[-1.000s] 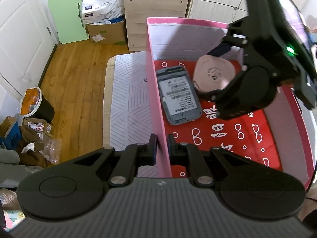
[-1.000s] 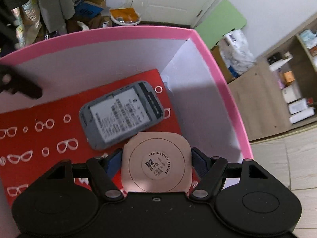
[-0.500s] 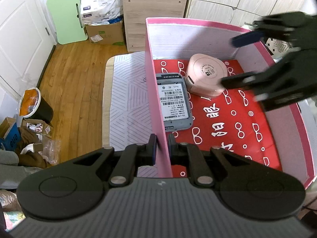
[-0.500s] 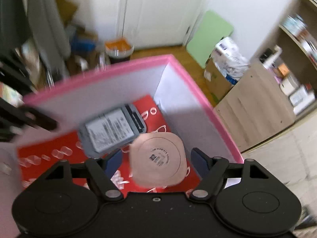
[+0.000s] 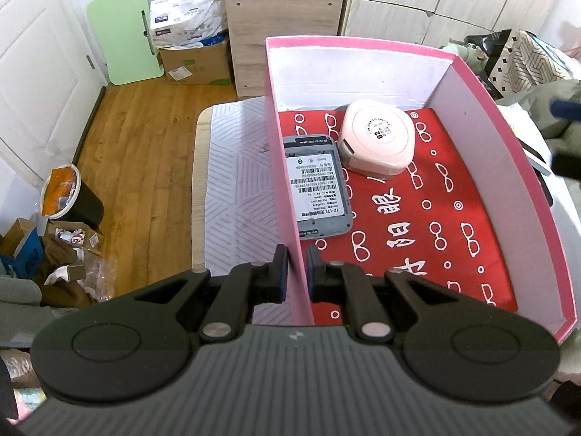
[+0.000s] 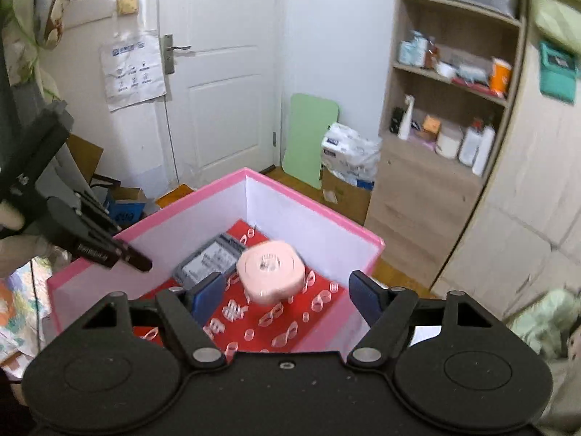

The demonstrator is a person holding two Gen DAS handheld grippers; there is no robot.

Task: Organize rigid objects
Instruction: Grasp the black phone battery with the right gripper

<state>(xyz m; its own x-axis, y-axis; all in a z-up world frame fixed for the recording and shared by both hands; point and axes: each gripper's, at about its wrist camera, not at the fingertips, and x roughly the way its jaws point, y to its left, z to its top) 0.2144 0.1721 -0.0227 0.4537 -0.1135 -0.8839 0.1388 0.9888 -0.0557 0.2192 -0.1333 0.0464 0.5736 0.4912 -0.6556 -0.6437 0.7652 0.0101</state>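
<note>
A pink box [image 5: 287, 167] with a red patterned floor holds a grey device [image 5: 317, 189] lying label up against its left wall, and a pink rounded case [image 5: 377, 140] beside it near the far wall. My left gripper [image 5: 295, 272] is shut on the box's left wall near the front corner. My right gripper [image 6: 287, 299] is open and empty, raised above and behind the box [image 6: 319, 221]. The pink case [image 6: 270, 270] and grey device [image 6: 207, 265] show below it. The left gripper [image 6: 134, 259] shows on the wall in the right wrist view.
The box stands on a grey patterned mat [image 5: 236, 181] over a wooden floor. A black bin [image 5: 69, 196] and clutter lie to the left. A wooden shelf unit [image 6: 446, 138], a green board [image 6: 308, 138] and a white door [image 6: 214, 72] stand beyond.
My right gripper let go of the pink case inside the box, opened, and pulled up and back out of the box. My left gripper kept its hold on the wall.
</note>
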